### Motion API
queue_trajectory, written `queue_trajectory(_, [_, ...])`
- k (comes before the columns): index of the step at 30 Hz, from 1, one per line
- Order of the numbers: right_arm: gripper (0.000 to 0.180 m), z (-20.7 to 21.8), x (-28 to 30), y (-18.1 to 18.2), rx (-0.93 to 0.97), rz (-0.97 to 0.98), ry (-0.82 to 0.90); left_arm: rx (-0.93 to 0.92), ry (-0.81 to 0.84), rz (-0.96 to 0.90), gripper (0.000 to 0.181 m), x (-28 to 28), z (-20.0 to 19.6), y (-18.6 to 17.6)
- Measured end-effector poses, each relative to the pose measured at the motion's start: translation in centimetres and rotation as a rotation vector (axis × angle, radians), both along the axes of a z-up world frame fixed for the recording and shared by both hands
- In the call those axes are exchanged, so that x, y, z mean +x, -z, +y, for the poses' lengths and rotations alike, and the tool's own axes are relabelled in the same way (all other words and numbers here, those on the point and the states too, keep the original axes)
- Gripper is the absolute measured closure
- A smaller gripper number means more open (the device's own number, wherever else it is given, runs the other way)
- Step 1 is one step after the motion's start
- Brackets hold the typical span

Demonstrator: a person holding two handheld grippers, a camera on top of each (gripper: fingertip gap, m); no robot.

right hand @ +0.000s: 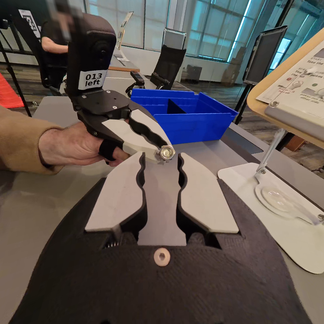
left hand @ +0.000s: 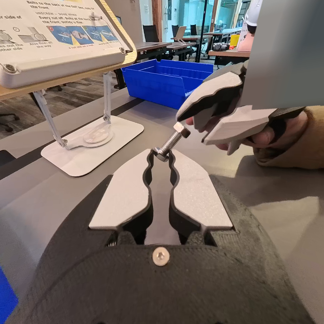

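In the left wrist view my left gripper (left hand: 160, 152) is shut on the hex head of a steel bolt (left hand: 168, 142), which it holds above the grey table (left hand: 175, 108). The bolt slants up and to the right, with a hex nut (left hand: 182, 130) on its far end. My right gripper (left hand: 191, 130) is open, with one finger on each side of the nut and not closed on it. In the right wrist view the nut (right hand: 166, 152) faces the camera between the open tips of my right gripper (right hand: 161, 155). The left gripper's fingers (right hand: 140, 145) come in from the left.
A blue divided bin (left hand: 157, 82) stands behind the grippers and also shows in the right wrist view (right hand: 189, 126). A tilted board with a printed sheet (left hand: 52, 35) stands on a white base (left hand: 91, 145). A person's hands (right hand: 70, 145) hold the grippers. Desks and chairs are beyond.
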State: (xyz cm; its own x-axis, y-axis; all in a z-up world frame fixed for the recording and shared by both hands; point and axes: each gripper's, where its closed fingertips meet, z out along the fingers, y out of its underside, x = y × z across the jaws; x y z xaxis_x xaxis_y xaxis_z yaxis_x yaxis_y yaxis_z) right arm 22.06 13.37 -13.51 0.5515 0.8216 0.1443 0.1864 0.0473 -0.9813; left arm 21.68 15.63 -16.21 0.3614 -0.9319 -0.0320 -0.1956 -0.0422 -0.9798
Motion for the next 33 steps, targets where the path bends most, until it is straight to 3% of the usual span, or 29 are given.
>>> queue_trajectory(3, [0.144, -0.3, -0.5, 0.7, -0.022, -0.025, -0.017, 0.016, -0.008, 0.016, 0.165, 0.1, -0.1, 0.0])
queue_trajectory(5, [0.177, -2.2, -1.4, 1.8, -0.065, -0.097, -0.159, 0.010, -0.027, 0.005, 0.165, -0.2, 0.2, -0.1])
queue_trajectory(7, [0.175, -2.8, -1.7, 2.4, -0.089, -0.145, -0.203, 0.007, -0.028, 0.009, 0.165, -0.3, 0.4, -0.1])
queue_trajectory(13, [0.152, -0.6, -0.1, 1.0, -0.013, -0.097, -0.038, 0.049, -0.029, 0.040, 0.165, 0.0, 0.1, -0.1])
queue_trajectory(22, [0.151, 0.3, 0.7, 0.2, 0.080, -0.126, 0.056, 0.090, -0.035, 0.082, 0.165, 0.1, 0.0, 0.1])
queue_trajectory(33, [0.162, 0.2, 0.3, 0.2, 0.047, -0.068, 0.053, 0.139, -0.039, 0.103, 0.165, 0.5, -0.4, -0.1])
